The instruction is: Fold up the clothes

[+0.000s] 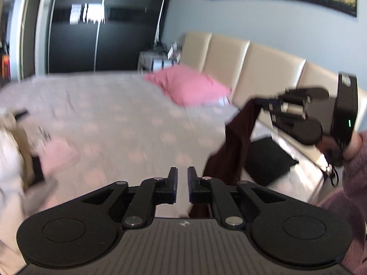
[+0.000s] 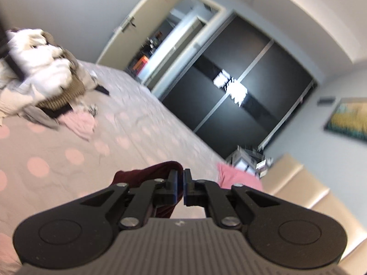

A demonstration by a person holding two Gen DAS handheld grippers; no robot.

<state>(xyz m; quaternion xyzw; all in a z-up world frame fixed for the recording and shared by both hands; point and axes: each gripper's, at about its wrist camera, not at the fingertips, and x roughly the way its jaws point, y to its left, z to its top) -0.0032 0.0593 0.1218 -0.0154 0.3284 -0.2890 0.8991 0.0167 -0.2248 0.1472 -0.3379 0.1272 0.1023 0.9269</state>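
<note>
A dark maroon garment (image 1: 231, 146) hangs in the air over the bed (image 1: 119, 123), held up at the right. My right gripper (image 1: 263, 104) is shut on its top edge, seen from the side in the left wrist view. In the right wrist view the right gripper (image 2: 183, 183) has its pads nearly together with the maroon garment (image 2: 146, 174) bunched at and below them. My left gripper (image 1: 182, 181) is open with a narrow gap, and nothing shows between its pads; the garment hangs just to its right and passes under it.
A pile of unfolded clothes (image 2: 39, 73) lies on the bed's far side, with a pale pink piece (image 2: 80, 121) beside it. A pink pillow (image 1: 190, 87) lies by the beige headboard (image 1: 252, 68). A black wardrobe (image 2: 238, 91) and a cluttered nightstand (image 1: 158, 57) stand behind.
</note>
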